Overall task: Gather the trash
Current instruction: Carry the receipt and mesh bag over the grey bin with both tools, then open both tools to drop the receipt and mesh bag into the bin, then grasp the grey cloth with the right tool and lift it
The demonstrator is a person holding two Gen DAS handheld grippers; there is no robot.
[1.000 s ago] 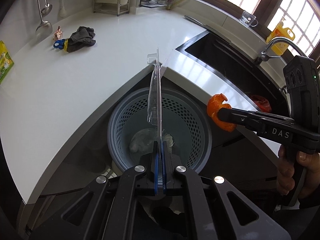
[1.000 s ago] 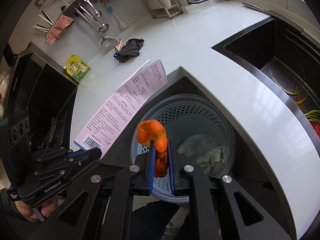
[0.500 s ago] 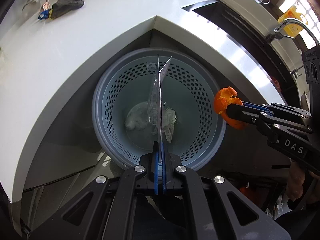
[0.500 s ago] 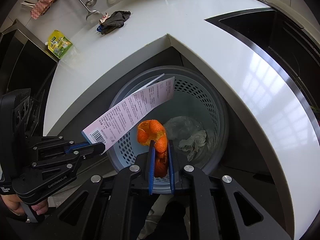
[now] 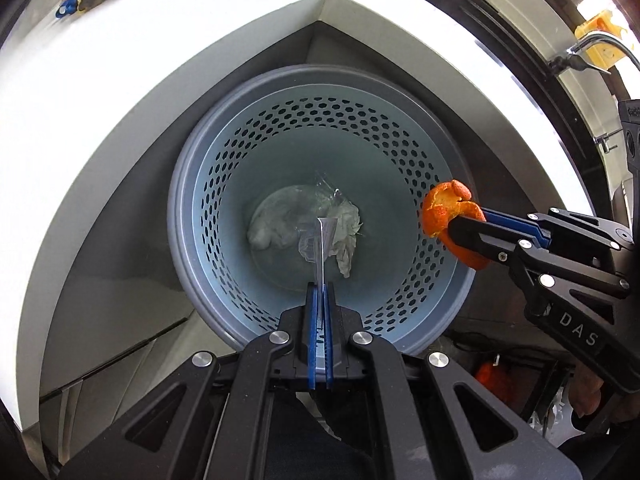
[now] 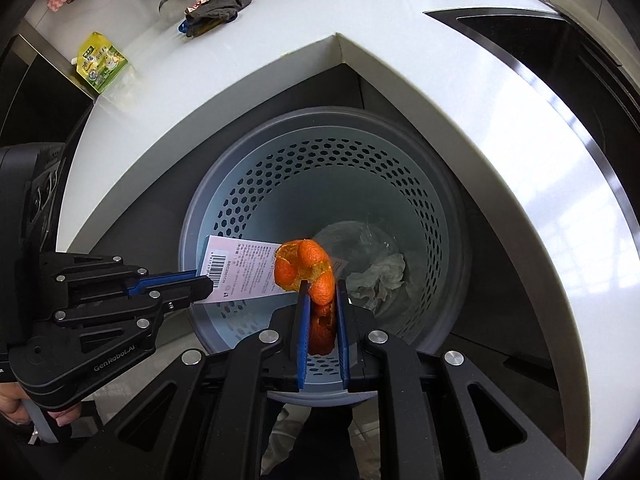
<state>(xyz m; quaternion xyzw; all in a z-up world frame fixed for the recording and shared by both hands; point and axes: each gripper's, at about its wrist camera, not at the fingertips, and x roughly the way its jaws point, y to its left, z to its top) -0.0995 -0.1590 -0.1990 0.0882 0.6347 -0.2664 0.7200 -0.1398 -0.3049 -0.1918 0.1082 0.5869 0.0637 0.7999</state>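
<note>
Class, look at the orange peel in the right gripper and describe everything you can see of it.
The orange peel is one curled, torn strip, bright orange outside and paler inside. The right gripper is shut on its lower part between blue pads, while the upper curl sticks out past the fingertips. It hangs over the round perforated bin, touching nothing else visible. In the right wrist view it overlaps the printed card behind it.

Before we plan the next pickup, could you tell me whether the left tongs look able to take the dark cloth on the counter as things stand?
Probably not yet: the left tongs are shut on a packaging card over the bin, and the dark cloth lies far across the counter.
</note>
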